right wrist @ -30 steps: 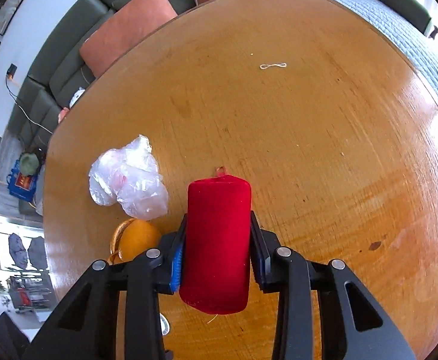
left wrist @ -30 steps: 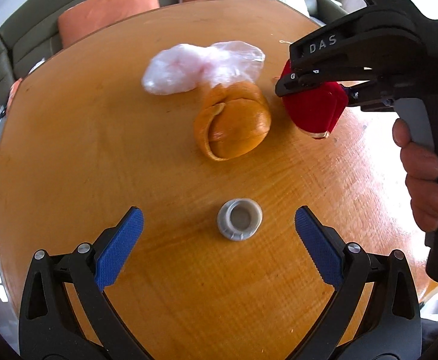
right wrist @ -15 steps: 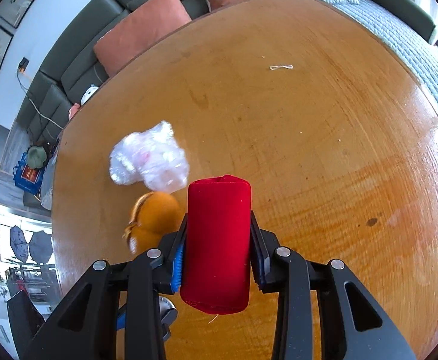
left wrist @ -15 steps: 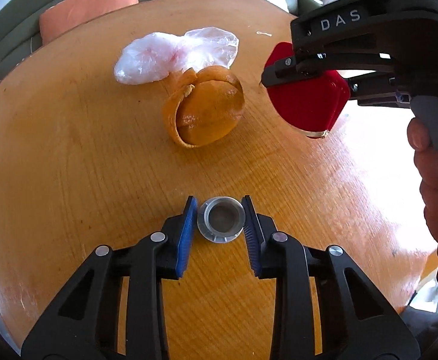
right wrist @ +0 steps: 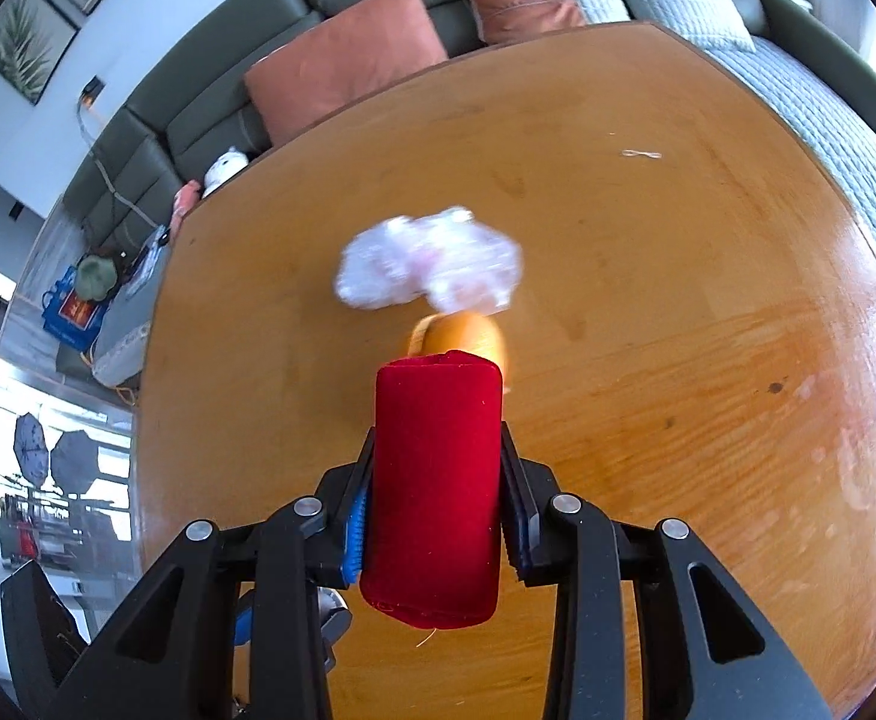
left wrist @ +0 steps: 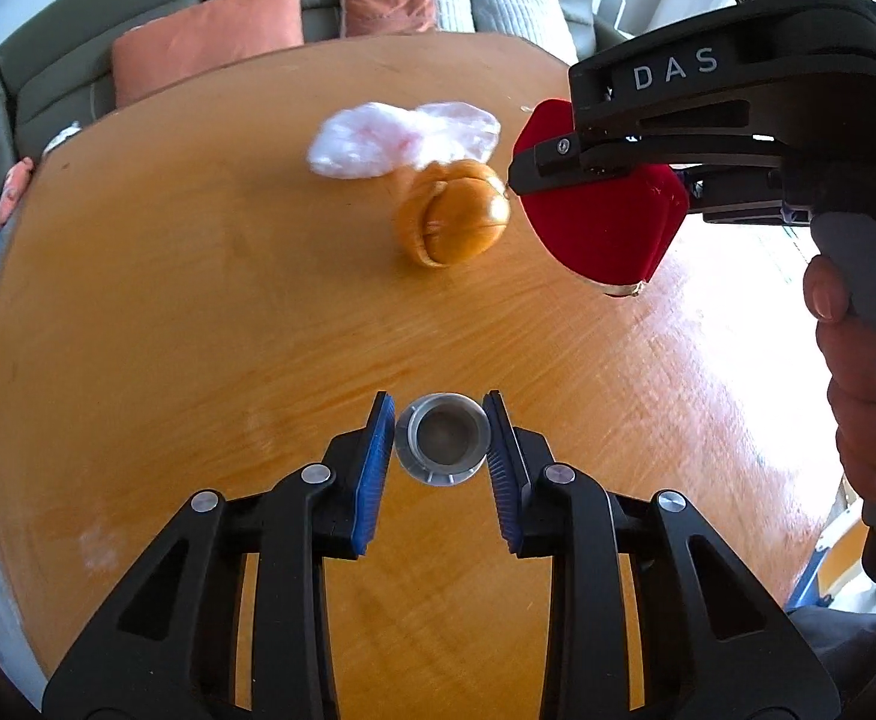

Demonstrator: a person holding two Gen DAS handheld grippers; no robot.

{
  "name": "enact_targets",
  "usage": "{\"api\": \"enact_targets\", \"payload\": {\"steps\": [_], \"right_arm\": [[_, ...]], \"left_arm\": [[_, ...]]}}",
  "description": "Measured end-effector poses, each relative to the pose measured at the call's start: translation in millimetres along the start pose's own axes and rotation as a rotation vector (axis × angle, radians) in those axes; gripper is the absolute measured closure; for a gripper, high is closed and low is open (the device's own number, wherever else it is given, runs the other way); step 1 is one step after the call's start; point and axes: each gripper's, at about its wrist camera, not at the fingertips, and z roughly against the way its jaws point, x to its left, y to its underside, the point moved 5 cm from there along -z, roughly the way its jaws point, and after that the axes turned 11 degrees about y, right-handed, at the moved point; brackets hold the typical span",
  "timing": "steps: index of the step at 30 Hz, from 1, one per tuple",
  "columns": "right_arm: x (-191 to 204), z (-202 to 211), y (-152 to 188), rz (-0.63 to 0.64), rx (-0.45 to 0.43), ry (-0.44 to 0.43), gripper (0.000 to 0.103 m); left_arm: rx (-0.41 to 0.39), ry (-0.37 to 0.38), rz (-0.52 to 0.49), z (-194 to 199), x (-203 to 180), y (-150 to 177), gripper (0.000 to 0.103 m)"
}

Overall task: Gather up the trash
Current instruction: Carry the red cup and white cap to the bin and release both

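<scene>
Bottle cap point(left wrist: 443, 444) now between closed left jaws.

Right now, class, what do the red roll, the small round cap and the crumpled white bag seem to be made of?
Red roll: probably velvet-like fabric; matte, fuzzy nap, a loose thread at its end.
Small round cap: likely grey plastic or metal; smooth rim with a dull sheen.
Crumpled white bag: thin plastic film; translucent, wrinkled, though blurred.
</scene>
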Motion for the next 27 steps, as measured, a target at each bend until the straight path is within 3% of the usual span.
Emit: {"api": "enact_targets", "payload": {"steps": [11,21,27], "right_arm": [[99.8,3.7,31.7,0.137,0.018,-0.059,0.066],[206.8,-0.4,71.1,0.32,0.057,-0.112,0.066],[274.4,-2.1,107.0,0.45,0.093,-0.157,0.066]], "left_arm": [[-0.067,-0.082,0.118,73.1,63.9,46.9,0.073],[-0.14,-0.177,0.281,123.4,136.0,90.3,0.073],[-0.194,-0.243,0.407,165.2,177.7,134.3,0.073]]}}
